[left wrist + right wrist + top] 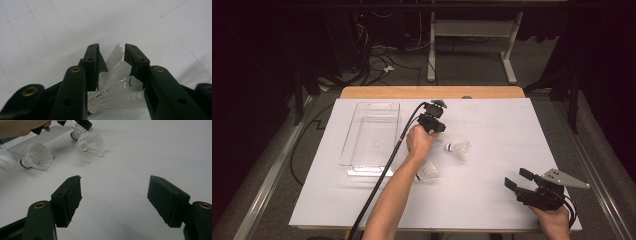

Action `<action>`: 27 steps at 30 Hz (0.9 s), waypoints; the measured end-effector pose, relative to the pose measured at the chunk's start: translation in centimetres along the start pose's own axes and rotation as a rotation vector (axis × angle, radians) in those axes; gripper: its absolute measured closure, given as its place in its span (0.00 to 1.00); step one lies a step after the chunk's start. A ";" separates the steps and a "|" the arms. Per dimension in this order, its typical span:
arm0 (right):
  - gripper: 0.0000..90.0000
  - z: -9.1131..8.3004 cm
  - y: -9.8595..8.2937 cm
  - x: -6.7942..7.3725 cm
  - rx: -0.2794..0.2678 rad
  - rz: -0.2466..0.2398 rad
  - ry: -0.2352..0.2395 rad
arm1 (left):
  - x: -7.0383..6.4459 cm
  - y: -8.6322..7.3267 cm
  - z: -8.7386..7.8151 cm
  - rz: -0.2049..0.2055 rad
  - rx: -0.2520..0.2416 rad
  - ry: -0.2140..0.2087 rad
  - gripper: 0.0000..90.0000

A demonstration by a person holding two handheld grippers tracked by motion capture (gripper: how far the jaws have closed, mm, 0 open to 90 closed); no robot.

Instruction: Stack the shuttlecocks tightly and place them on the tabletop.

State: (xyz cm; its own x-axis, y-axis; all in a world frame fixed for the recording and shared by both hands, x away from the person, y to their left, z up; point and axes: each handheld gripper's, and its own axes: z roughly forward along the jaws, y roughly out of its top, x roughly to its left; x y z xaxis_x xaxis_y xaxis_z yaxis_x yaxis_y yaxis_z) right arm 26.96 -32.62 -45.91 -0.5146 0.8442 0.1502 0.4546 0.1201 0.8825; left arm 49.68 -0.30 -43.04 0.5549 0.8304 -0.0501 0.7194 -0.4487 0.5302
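Observation:
In the left gripper view, my left gripper (111, 53) is shut on the white feather skirt of a shuttlecock (117, 85), low over the white table. From above, the left gripper (434, 126) sits mid-table beside the clear tray (362, 107). Two more shuttlecocks lie loose: one (459, 149) to its right, one (428, 171) by the person's forearm. My right gripper (518, 178) hovers open near the front right corner, nothing between its jaws. Ahead of the right gripper (115, 180) lie the two loose shuttlecocks (90, 146) (37, 157), and the held shuttlecock (78, 130) shows beyond them.
The clear plastic tray has nothing in it and lies left of centre on the white sheet (492, 120). The left gripper's black cable (377, 185) trails across the sheet to the front edge. The wooden table edge (432, 92) is at the back.

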 end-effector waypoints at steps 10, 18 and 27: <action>0.31 0.0 0.0 0.0 0.004 0.000 -0.001 | 0.3 0.0 0.0 -0.011 0.002 -0.025 0.60; 0.31 0.0 0.0 0.1 0.002 -0.003 -0.001 | 0.4 -0.1 0.1 -0.013 0.020 -0.026 0.56; 0.31 0.1 0.0 0.0 0.005 -0.002 0.000 | 0.6 0.1 -0.1 -0.045 -0.011 -0.024 0.54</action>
State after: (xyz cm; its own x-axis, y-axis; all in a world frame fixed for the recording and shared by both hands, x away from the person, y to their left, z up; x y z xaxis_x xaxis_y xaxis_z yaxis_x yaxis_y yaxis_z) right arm 26.98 -32.56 -45.94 -0.5158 0.8437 0.1483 0.4569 0.1245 0.8808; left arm 50.06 0.15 -42.95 0.5325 0.8411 -0.0944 0.7389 -0.4076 0.5365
